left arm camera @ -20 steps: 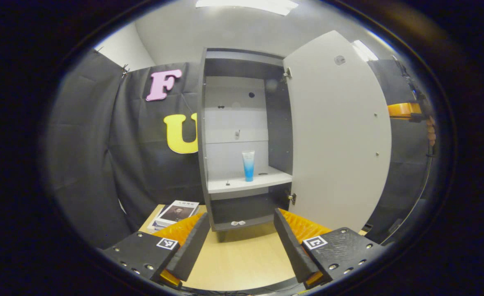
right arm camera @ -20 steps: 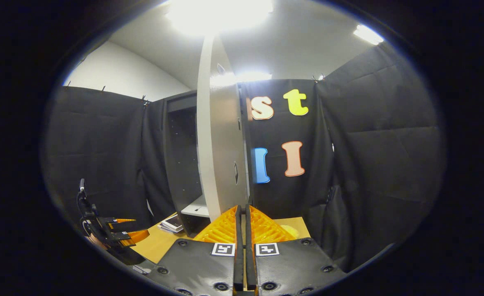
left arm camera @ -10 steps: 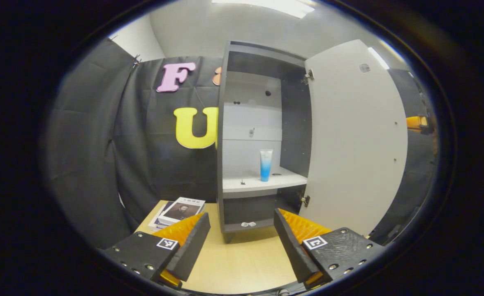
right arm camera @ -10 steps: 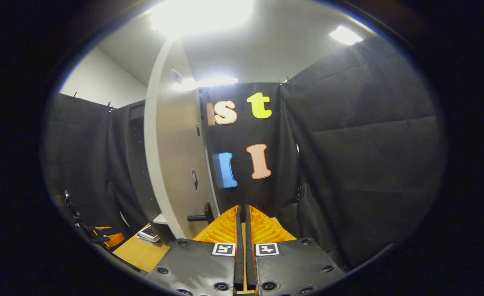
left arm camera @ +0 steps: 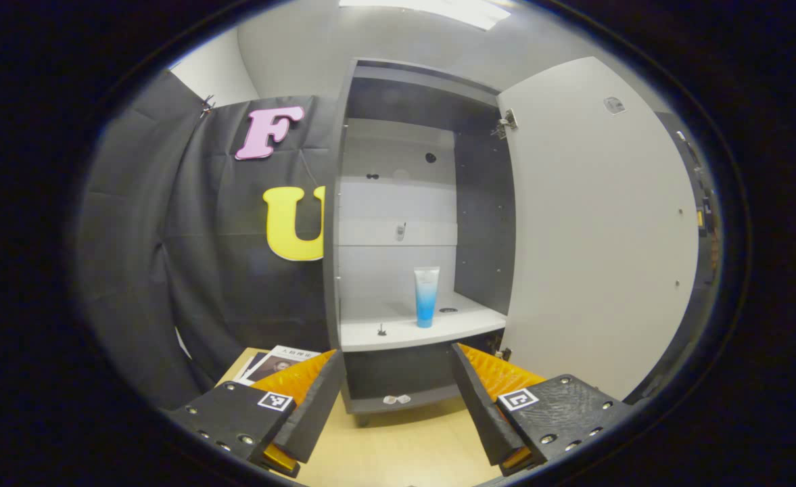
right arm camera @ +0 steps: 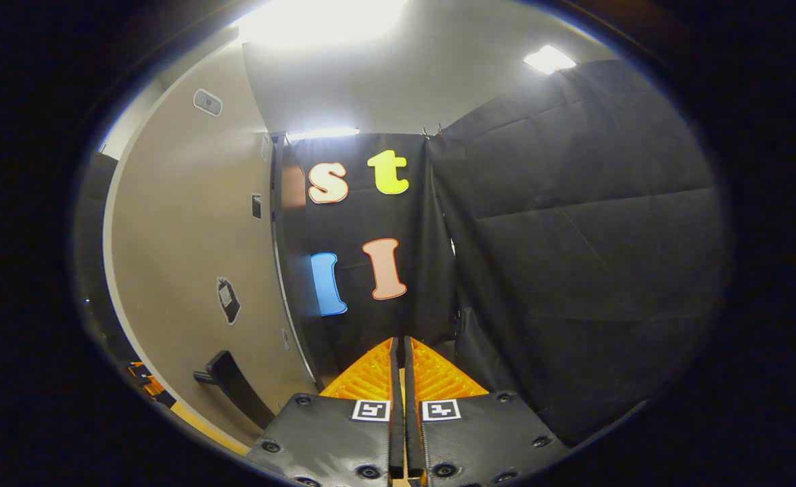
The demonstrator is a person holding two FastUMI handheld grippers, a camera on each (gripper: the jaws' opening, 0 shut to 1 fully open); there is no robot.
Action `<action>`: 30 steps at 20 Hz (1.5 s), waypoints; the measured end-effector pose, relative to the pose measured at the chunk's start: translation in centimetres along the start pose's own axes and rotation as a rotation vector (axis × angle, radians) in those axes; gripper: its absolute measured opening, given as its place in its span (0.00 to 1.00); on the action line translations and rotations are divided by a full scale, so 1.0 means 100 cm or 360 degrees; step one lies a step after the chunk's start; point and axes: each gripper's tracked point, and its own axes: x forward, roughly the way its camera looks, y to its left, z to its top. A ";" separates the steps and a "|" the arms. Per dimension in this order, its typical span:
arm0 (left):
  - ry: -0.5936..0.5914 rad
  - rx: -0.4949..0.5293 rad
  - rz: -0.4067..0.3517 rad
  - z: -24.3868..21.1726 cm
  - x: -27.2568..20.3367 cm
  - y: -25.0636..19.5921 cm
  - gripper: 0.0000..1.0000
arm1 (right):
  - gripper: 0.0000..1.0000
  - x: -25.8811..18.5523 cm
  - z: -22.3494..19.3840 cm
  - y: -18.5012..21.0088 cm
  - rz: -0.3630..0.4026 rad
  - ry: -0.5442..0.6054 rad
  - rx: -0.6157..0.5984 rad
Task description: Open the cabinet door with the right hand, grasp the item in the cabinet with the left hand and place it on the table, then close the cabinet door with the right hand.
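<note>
White cabinet door [left arm camera: 600, 230] swung wide. Blue-and-white upright tube [left arm camera: 426, 296] stands on pale cabinet shelf [left arm camera: 404, 331], untouched. Left gripper [left arm camera: 398, 399] spread, well short; should be centred on tube mid-body. Right gripper [right arm camera: 398, 379] pressed together, holding nothing.

The cabinet [left arm camera: 333, 223] is tall and dark grey and stands on the desk [left arm camera: 398, 450]. Its pale door [left arm camera: 594, 230] hangs wide open on the right, hinged at that side, with a dark handle [right arm camera: 232, 382] on its outer face. A blue-and-white tube [left arm camera: 426, 296] stands upright on the white shelf [left arm camera: 404, 331] inside, cap down, near the shelf's middle
</note>
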 end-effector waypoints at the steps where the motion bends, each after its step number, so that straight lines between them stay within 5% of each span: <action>1: 0.0008 -0.0013 0.0037 -0.002 0.014 -0.001 0.92 | 0.05 0.008 -0.004 0.001 0.0022 0.0014 0.0016; 3: 0.0037 -0.0064 0.0067 -0.005 0.038 -0.011 0.92 | 0.28 0.024 -0.014 0.001 0.0059 0.0063 0.0051; 5: 0.0061 -0.0102 0.0059 -0.006 0.060 -0.023 0.92 | 0.31 0.038 -0.020 -0.013 0.0019 0.0080 0.0042; 6: 0.0066 -0.0098 0.0060 -0.005 0.070 -0.026 0.92 | 0.43 0.047 -0.025 -0.016 0.0021 0.0089 0.0041; 7: 0.0067 -0.0089 0.0064 -0.004 0.079 -0.028 0.92 | 0.72 0.054 -0.028 -0.018 0.0028 0.0097 0.0057; 10: 0.0060 -0.0051 0.0062 0.000 0.112 -0.038 0.92 | 1.00 0.076 -0.042 -0.027 0.0023 0.0126 0.0120; 20: 0.0024 0.0052 0.0133 0.009 0.231 -0.057 0.92 | 0.98 0.122 -0.068 -0.079 -0.0164 0.0233 0.0168; 26: 0.0016 0.0000 0.0207 0.000 0.277 -0.050 0.94 | 0.93 0.149 -0.078 -0.062 -0.0008 0.0279 0.0191; 30: 0.0017 -0.0066 0.0244 -0.004 0.293 -0.044 0.92 | 0.98 0.162 -0.075 -0.068 -0.0032 0.0278 0.0073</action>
